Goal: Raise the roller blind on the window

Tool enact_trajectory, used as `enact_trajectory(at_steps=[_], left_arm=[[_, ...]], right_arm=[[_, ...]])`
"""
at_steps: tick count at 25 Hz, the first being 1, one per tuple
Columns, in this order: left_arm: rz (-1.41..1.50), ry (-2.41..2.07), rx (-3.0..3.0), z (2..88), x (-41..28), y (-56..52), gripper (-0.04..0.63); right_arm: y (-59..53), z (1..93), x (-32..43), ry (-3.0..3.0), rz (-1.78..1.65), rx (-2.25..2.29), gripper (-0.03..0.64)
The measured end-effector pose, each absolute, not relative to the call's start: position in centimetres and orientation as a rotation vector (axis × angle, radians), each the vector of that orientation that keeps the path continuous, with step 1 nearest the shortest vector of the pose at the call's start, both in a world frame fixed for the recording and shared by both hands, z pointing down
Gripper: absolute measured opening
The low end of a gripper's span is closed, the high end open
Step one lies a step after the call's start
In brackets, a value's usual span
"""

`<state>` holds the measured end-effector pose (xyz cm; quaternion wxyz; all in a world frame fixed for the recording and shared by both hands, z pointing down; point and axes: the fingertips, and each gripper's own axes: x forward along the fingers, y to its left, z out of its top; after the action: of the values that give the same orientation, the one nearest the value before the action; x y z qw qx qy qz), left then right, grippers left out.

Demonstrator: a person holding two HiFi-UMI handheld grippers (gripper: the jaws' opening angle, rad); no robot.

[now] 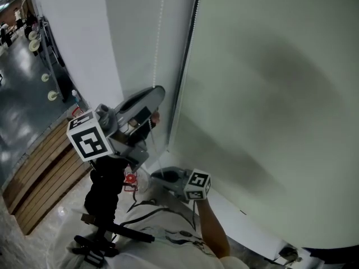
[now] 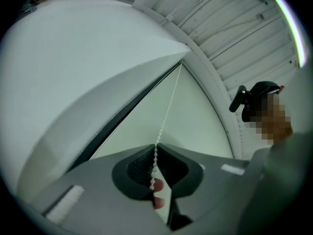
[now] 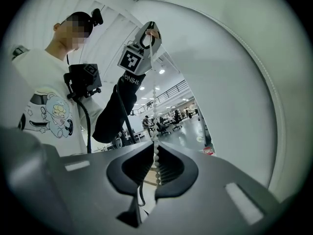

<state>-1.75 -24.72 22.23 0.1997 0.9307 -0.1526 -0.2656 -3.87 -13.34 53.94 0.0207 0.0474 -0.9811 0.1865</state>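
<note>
Presently clamping the bead chain with both tools: pinched between the closed jaws of the left gripper, up at eleven o'clock from the right gripper, and again lower down between that one's closed jaws. Hangs just beside the lowered roller blind, at its nine o'clock edge.

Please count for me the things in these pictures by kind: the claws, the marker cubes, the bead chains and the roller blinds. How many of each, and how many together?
Claws: 2 (left claw, right claw)
Marker cubes: 2 (left cube, right cube)
Bead chains: 1 (bead chain)
Roller blinds: 1 (roller blind)
Total: 6
</note>
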Motion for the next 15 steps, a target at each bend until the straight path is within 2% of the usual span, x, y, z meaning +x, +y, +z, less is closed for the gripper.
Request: enact_trajectory(at_steps=[15], left_arm=[[-0.574, -0.466, 2.437, 30.4, -0.8, -26.6, 0.009]], right_arm=[[-13.7, 55.7, -3.5, -3.009, 0.674, 0.186, 0.027]])
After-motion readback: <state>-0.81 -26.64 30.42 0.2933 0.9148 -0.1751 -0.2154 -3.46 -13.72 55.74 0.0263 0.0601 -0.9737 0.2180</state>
